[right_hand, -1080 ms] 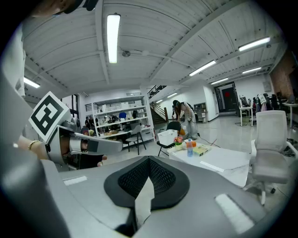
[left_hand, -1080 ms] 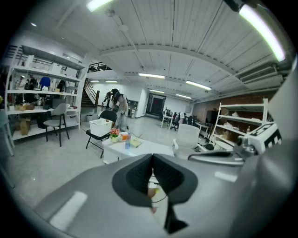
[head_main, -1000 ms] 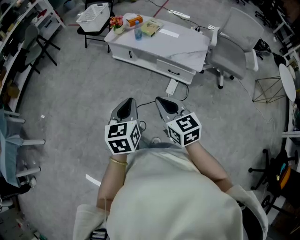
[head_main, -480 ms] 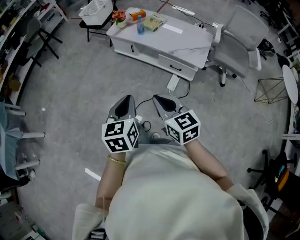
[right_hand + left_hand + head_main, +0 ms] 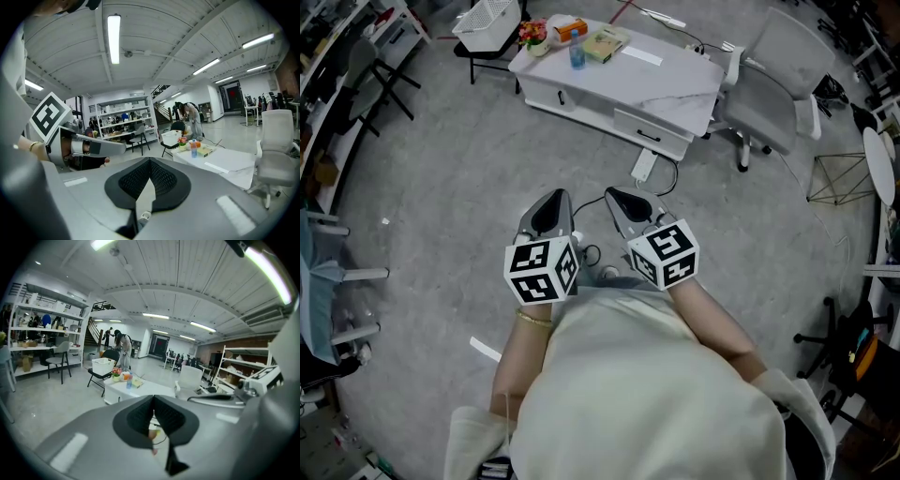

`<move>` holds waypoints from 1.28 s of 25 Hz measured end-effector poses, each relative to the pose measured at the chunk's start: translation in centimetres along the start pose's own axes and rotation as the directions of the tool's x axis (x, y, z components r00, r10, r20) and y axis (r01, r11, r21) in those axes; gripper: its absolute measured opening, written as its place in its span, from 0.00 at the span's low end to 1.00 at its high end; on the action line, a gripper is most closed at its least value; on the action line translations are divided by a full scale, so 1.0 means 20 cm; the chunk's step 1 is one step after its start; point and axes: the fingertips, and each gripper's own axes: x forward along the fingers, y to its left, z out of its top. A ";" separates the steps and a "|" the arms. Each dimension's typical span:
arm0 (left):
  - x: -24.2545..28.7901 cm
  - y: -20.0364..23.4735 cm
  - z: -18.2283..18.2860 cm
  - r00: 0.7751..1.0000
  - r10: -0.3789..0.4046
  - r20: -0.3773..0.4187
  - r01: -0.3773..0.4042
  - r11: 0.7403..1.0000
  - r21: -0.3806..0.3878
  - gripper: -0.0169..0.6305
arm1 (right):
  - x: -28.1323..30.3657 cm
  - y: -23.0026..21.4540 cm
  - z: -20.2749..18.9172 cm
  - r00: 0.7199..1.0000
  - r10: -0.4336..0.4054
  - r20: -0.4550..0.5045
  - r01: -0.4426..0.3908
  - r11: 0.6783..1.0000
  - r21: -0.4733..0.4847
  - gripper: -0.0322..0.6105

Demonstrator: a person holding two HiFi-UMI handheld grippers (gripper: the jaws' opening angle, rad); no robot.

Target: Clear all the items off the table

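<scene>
A white low table (image 5: 661, 94) stands far ahead on the grey floor. On its left end are a small flower pot (image 5: 532, 34), an orange box (image 5: 569, 30), a blue bottle (image 5: 577, 57), a book (image 5: 607, 43) and a flat white strip (image 5: 637, 56). My left gripper (image 5: 553, 201) and right gripper (image 5: 622, 200) are held side by side near my body, well short of the table, both shut and empty. The left gripper view shows the shut left gripper (image 5: 153, 401) with the bottle (image 5: 128, 380) beyond. The right gripper view shows the shut right gripper (image 5: 150, 165) and the table (image 5: 225, 165).
A white basket (image 5: 490, 21) rests on a black chair left of the table. A grey office chair (image 5: 773, 84) stands to the table's right. A power strip (image 5: 644, 167) with its cable lies on the floor before the table. Shelving lines the left wall; a person stands behind the table (image 5: 123, 345).
The table and its items have slid toward the top of the head view. Both grippers keep their places and stay shut.
</scene>
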 end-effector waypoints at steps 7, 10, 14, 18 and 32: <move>0.07 0.09 0.04 1.000 -0.001 0.004 0.001 1.000 -0.013 0.04 | 0.13 0.01 0.05 1.000 0.016 0.017 -0.016 1.000 -0.014 0.05; 0.10 0.16 0.07 1.000 0.002 0.008 -0.001 1.000 -0.021 0.04 | 0.20 0.01 0.08 1.000 0.024 0.007 -0.024 1.000 -0.007 0.05; 0.16 0.26 0.13 1.000 -0.006 0.010 0.006 1.000 -0.020 0.04 | 0.32 -0.02 0.14 1.000 -0.005 0.004 0.005 1.000 -0.012 0.05; 0.24 0.35 0.20 1.000 -0.025 0.009 0.025 1.000 -0.018 0.04 | 0.45 -0.04 0.19 1.000 -0.018 -0.002 0.018 1.000 -0.014 0.05; 0.54 0.70 0.44 0.994 -0.109 -0.023 0.110 0.993 0.038 0.04 | 0.95 -0.05 0.38 0.999 -0.044 -0.022 0.045 0.999 0.028 0.05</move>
